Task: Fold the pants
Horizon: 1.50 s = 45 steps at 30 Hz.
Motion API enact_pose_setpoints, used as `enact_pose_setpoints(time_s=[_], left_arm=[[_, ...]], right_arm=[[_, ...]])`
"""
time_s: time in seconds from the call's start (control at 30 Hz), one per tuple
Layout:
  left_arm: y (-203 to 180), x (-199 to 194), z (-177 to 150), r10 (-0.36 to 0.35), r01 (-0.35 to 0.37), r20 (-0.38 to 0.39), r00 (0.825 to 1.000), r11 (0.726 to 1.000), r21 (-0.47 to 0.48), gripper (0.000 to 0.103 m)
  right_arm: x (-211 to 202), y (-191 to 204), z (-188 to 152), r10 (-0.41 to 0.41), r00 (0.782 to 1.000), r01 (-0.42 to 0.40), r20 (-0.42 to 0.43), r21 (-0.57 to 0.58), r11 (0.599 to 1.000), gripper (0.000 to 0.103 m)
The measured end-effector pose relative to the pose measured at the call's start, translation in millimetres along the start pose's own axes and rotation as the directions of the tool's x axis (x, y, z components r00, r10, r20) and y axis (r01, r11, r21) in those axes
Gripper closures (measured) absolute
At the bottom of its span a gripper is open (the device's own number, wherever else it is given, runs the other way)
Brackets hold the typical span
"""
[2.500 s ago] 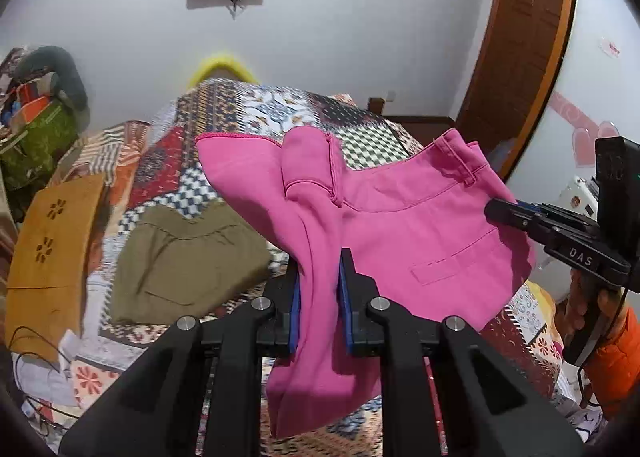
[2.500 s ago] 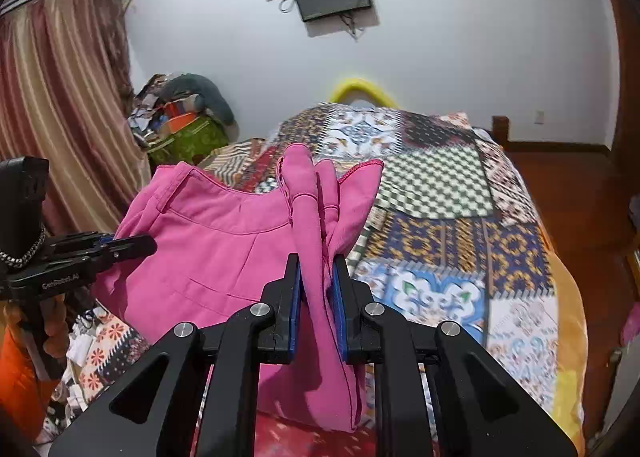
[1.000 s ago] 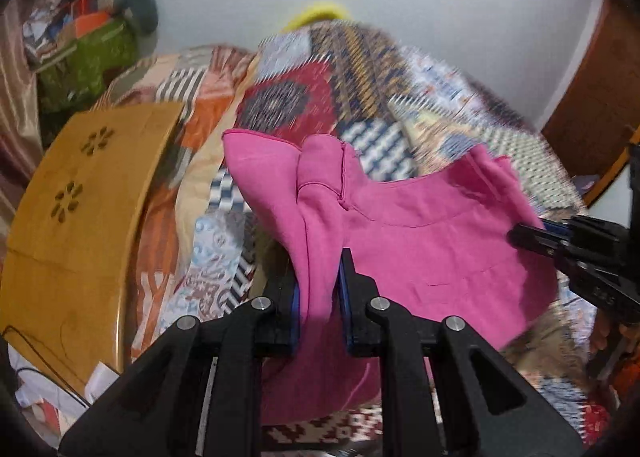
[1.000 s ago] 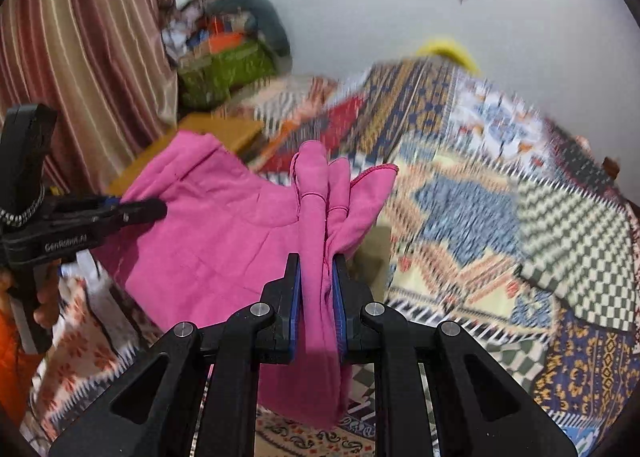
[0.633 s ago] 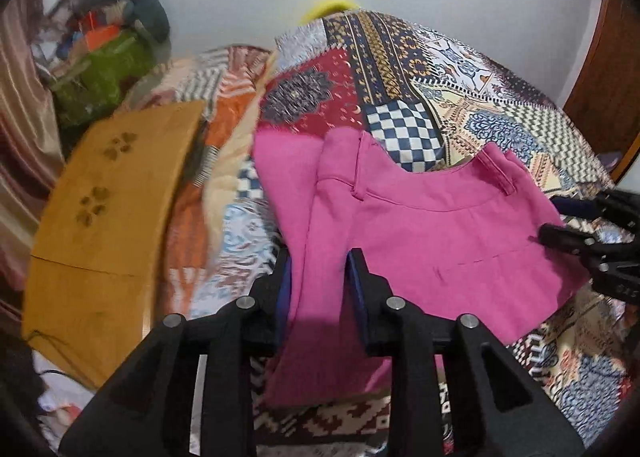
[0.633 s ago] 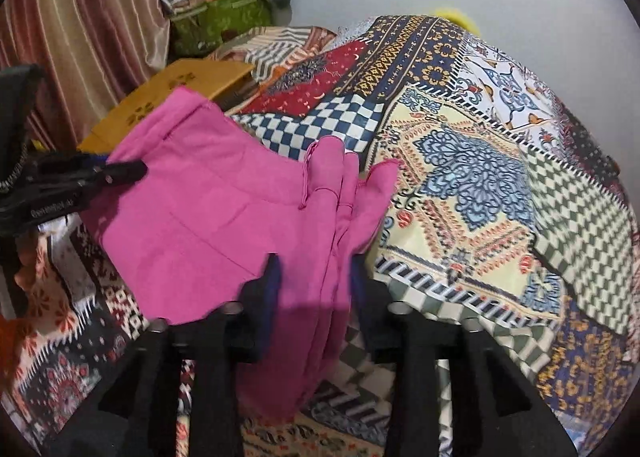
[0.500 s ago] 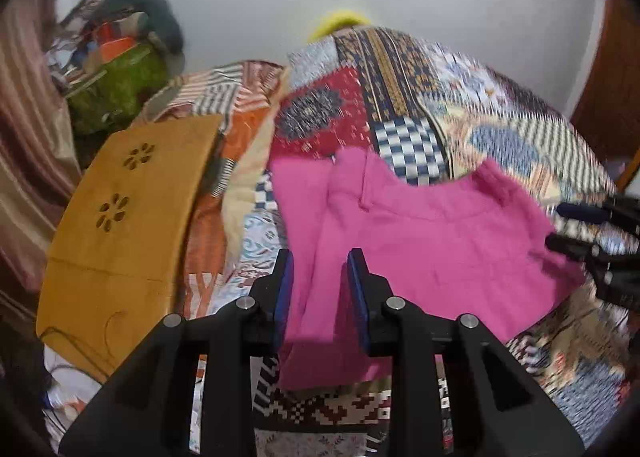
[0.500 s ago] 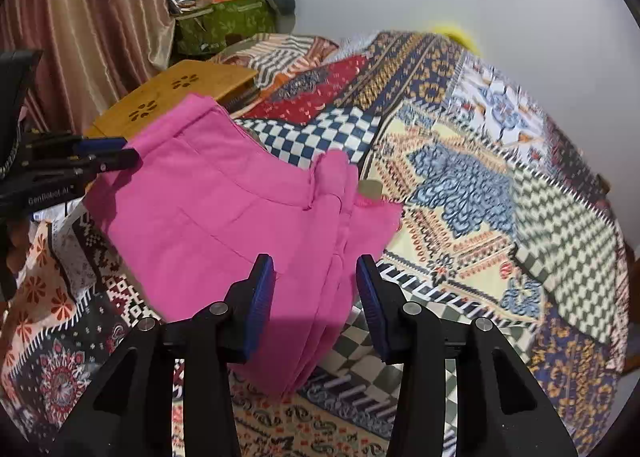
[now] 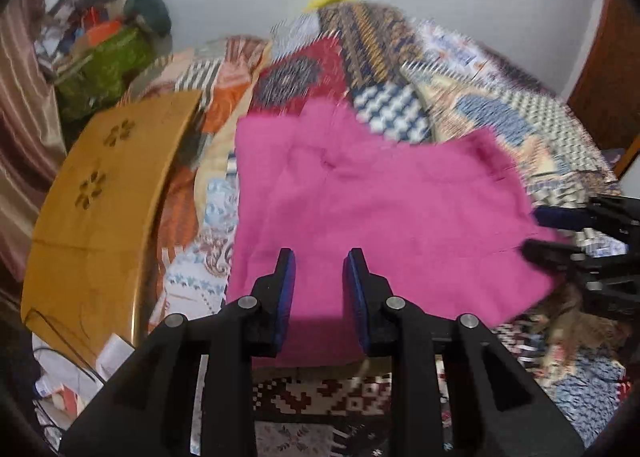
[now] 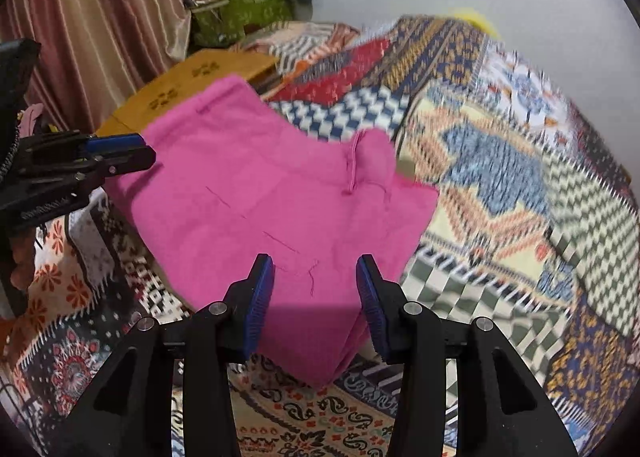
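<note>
The folded pink pants (image 9: 380,209) (image 10: 256,193) lie flat on the patterned bedspread (image 9: 500,113) (image 10: 500,161). My left gripper (image 9: 319,257) hovers open over their near edge, blue pads apart with nothing pinched. In the right wrist view my right gripper (image 10: 314,263) stands open above the pants' near corner. Each gripper also shows in the other's view: the right gripper (image 9: 560,229) at the pants' right edge, the left gripper (image 10: 120,153) at their left edge, both clear of the cloth.
A yellow-brown wooden board (image 9: 96,193) (image 10: 188,85) lies beside the bed on the left. A pile of bags and clothes (image 9: 108,53) (image 10: 248,1) sits against the far wall by a striped curtain (image 10: 100,17). A brown garment (image 9: 576,317) lies at the right.
Both grippers, shut on the hanging pants a second ago, have opened. The pants dropped and now lie flat on the bedspread. Both hands sank slightly toward the bed.
</note>
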<state>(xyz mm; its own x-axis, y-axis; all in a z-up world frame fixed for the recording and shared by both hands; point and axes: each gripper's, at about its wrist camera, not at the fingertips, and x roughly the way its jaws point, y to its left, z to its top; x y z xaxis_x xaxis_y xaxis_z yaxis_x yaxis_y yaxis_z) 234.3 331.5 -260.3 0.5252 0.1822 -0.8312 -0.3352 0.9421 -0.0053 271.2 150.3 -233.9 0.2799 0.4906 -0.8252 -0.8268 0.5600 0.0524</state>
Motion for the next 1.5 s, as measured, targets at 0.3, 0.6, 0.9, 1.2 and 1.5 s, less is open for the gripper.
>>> enact_pose_setpoints(time_s=[0.3, 0.6, 0.9, 1.2, 1.5], left_arm=[[7, -5, 1, -0.003, 0.003, -0.01, 1.0, 1.0, -0.024, 0.075], [3, -70, -5, -0.022, 0.024, 0.053, 0.998, 0.999, -0.037, 0.075], [-20, -184, -11, -0.037, 0.037, 0.227, 0.973, 0.999, 0.004, 0.075], [-63, -303, -43, -0.017, -0.008, 0.435, 0.9, 0.998, 0.056, 0.061], [-88, -389, -90, -0.048, 0.036, 0.587, 0.808, 0.999, 0.033, 0.045]], right_arm=[[-13, -10, -1, 0.026, 1.0, -0.026, -0.001, 0.072, 0.997, 0.063], [-67, -6, -3, -0.014, 0.999, 0.011, 0.031, 0.107, 0.994, 0.063], [-153, 21, 4, -0.032, 0.979, 0.016, 0.2, 0.08, 0.997, 0.063], [-251, 69, -8, -0.017, 0.917, 0.01, 0.399, 0.019, 1.0, 0.063], [-323, 106, -43, 0.002, 0.823, 0.005, 0.568, -0.011, 1.0, 0.062]])
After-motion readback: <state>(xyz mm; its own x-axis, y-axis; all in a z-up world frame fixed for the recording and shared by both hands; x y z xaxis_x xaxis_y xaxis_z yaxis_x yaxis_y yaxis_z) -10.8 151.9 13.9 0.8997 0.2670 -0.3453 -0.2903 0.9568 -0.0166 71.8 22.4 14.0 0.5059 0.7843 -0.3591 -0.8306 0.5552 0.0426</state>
